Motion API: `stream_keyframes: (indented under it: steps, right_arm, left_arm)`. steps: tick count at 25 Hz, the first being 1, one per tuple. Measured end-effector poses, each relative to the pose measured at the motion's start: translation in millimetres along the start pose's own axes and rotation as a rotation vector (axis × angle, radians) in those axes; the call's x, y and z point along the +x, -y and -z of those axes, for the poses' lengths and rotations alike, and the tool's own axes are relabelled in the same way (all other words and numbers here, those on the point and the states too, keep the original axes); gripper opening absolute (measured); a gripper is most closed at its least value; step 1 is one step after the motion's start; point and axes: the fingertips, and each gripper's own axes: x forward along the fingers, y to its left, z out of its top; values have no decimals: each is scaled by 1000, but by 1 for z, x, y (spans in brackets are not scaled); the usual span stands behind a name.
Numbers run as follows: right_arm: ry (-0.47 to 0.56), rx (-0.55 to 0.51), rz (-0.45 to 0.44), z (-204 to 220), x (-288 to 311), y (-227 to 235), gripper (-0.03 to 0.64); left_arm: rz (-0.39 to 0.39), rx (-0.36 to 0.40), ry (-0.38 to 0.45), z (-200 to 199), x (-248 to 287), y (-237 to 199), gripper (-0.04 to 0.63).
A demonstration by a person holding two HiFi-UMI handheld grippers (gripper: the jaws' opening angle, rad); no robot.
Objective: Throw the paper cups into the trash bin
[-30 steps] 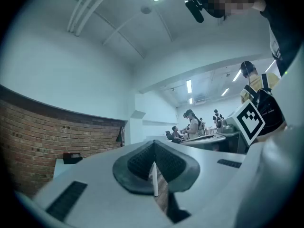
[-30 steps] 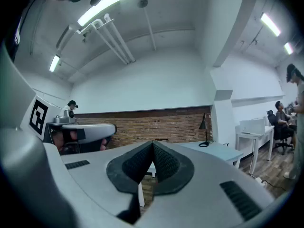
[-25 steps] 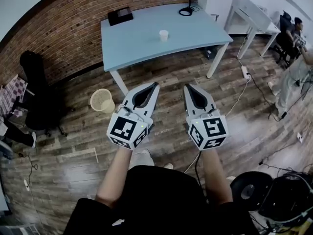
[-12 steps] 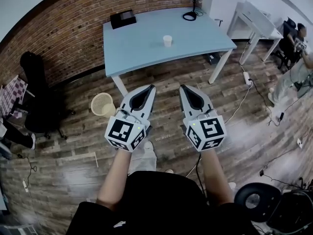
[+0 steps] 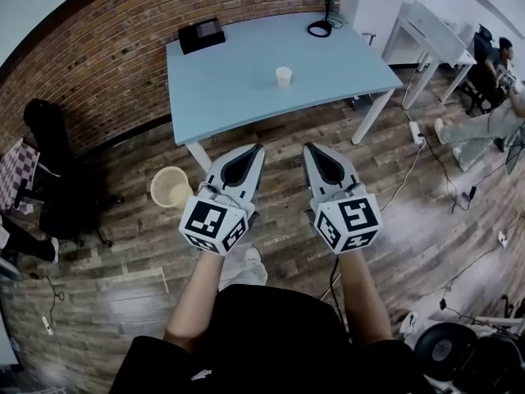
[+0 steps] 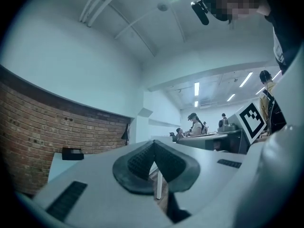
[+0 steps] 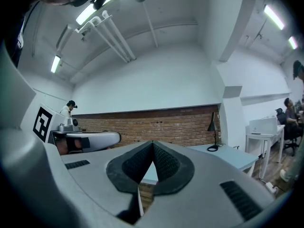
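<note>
A white paper cup [image 5: 284, 76] stands upright near the middle of the light blue table [image 5: 238, 80]. A pale mesh trash bin [image 5: 171, 186] sits on the wooden floor by the table's near-left leg. My left gripper [image 5: 259, 148] and right gripper [image 5: 306, 148] hover side by side over the floor, short of the table's near edge. Both are shut with nothing between the jaws. In the left gripper view the gripper's tips [image 6: 153, 143] meet; the right gripper's tips [image 7: 152, 144] meet in the right gripper view.
A black box [image 5: 201, 34] and a black desk lamp [image 5: 322, 6] stand at the table's far edge by the brick wall. A dark chair [image 5: 57, 171] is at left. White desks [image 5: 435, 31], seated people and floor cables [image 5: 426, 146] lie to the right.
The view has moved a little toward the table; the cup and table sit lower in the frame. Both grippers stay shut and side by side.
</note>
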Motion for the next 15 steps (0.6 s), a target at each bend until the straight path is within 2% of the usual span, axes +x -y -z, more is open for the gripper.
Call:
stream_keyframes:
  steps: [15]
  right_arm:
    - [-20, 7, 47, 4, 104, 14, 3]
  left_arm:
    - [20, -38, -23, 11, 46, -102, 5]
